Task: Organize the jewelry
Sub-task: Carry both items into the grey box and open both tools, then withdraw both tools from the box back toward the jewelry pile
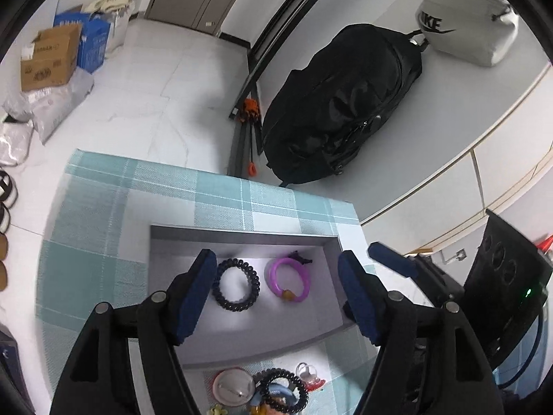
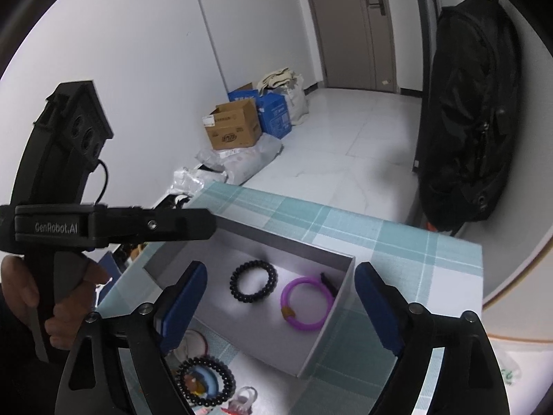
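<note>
My left gripper (image 1: 276,285) jaws apart, nothing between; hangs over grey box (image 1: 242,233), black spiral hair tie (image 1: 235,285) lying below on floor. My right gripper (image 2: 280,306) spread wide, empty, above purple bracelet (image 2: 307,303). Both sorted inside box. Remaining pile (image 1: 273,392) waits on checked cloth (image 1: 214,186) near box front, presumably next pickups.

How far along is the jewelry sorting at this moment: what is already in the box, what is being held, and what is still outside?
Done: a black coil bracelet and a purple ring bracelet lie in the grey box. In hand: nothing; the left gripper and right gripper are both open and empty above the box. Left: a black beaded bracelet and several small trinkets still sit on the checked cloth in front of the box.
</note>
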A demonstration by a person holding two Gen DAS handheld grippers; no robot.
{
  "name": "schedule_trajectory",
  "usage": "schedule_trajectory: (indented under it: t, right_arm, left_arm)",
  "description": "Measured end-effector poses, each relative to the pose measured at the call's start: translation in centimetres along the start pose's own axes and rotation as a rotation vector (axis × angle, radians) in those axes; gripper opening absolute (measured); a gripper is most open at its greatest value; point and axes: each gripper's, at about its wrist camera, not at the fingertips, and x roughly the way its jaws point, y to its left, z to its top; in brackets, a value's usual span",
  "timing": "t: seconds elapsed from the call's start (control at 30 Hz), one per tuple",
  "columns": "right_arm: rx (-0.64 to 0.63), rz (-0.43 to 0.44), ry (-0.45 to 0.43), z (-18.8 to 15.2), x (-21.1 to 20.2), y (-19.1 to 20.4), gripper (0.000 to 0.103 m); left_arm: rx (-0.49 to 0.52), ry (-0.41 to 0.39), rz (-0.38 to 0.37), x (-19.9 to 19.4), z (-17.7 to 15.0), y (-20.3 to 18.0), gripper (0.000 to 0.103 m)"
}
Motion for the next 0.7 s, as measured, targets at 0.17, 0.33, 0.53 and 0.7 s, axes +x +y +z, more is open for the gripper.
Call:
schedule_trajectory:
  t: [0.17,0.33,0.53,0.7]
  right_arm:
    - [0.007,-0.009,-0.024,-0.1,-1.0,0.4,0.098]
    - [-0.028,-0.031,-0.035,-1.1,-2.6,1.6,0.099]
    - [-0.011,-0.028,-0.049,-2.6,-4.1,2.7,0.103]
    - [0.014,-0.011,-0.065,-3.8,-4.9,3.7,0.103]
  left_arm:
    - [0.054,-0.052,0.065,-1.4,-1.0,-1.0,0.069]
    - [0.105,-0.108,0.135,-3.1,-2.2,-1.4,0.069]
    - [0.154,-0.149,0.211,-4.7,-4.0,-2.1,0.069]
    - [0.184,-0.149,0.246,-5.4,-5.7,-2.2,0.069]
